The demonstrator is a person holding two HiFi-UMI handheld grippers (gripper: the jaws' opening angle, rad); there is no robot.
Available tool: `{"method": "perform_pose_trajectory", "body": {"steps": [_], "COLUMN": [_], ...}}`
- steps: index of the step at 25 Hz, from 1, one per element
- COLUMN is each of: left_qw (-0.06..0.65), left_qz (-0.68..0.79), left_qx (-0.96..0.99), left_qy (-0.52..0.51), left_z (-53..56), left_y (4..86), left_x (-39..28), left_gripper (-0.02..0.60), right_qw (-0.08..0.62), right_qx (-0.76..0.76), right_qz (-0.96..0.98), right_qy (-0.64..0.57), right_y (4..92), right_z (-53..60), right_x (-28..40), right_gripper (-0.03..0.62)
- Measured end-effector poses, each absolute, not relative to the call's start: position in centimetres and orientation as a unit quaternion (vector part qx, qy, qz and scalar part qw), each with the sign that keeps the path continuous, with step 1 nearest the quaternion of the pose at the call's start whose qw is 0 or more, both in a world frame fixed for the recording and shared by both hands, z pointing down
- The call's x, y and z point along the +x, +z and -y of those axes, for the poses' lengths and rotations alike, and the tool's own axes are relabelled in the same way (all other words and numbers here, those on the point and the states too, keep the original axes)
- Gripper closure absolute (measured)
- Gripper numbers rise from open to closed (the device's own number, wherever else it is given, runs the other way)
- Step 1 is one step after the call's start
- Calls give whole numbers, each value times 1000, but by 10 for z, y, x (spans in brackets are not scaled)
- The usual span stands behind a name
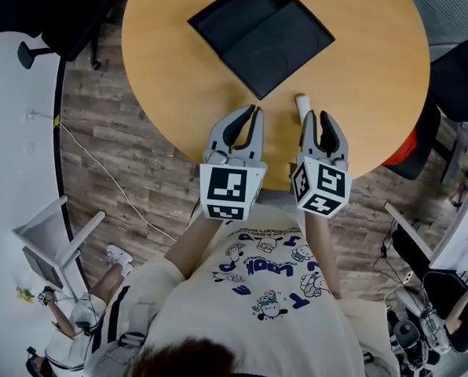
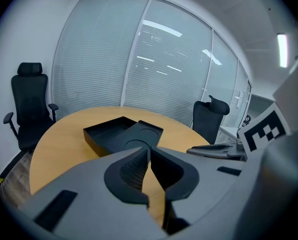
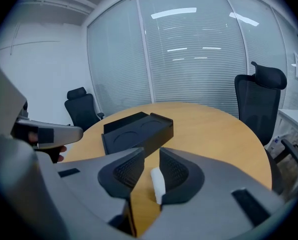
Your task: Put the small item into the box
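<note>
Office meeting room. I stand at a round wooden table (image 1: 360, 69) with black high-backed swivel chairs (image 2: 31, 106) near it. Glazed partition walls with lowered blinds (image 3: 189, 54), a ceiling strip light (image 2: 282, 49) and plank flooring (image 1: 108, 124) surround it.

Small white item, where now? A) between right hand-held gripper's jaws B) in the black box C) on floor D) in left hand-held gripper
A: the white item lies between the parted jaws of the right hand-held gripper, outside the box.
</note>
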State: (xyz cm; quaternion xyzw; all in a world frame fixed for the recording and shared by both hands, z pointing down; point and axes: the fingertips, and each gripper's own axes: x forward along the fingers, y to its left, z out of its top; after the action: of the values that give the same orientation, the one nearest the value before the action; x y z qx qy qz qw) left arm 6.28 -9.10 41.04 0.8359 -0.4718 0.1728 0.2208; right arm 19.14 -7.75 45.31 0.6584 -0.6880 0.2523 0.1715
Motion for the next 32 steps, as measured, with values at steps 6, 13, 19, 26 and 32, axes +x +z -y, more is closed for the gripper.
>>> {"method": "perform_pose_trajectory", "body": {"steps": [6,13,19,26,32], "left_qw": [235,250,260,273,281], "left_qz": [466,462,459,453,455], "left_qx": [831,825,821,817,812], "left_qy": [191,209,220,228,235], "left_z": [92,93,93,91,93], "left_y": [427,446,459,471,480], "left_x": [60,54,50,49,42], "left_gripper": [549,551,551,551,549], "right_qw": [196,227,241,262,271], "right_qx": [657,649,640,633,629], "right_qz": [676,663,659,650,646], "right_qy": [273,296,312,329,338], "right_y": [478,507,525,548,560], "right_z": [74,69,67,61,58], "right_x": [198,202,201,203,202], "right_gripper": [467,444,424,421,421]}}
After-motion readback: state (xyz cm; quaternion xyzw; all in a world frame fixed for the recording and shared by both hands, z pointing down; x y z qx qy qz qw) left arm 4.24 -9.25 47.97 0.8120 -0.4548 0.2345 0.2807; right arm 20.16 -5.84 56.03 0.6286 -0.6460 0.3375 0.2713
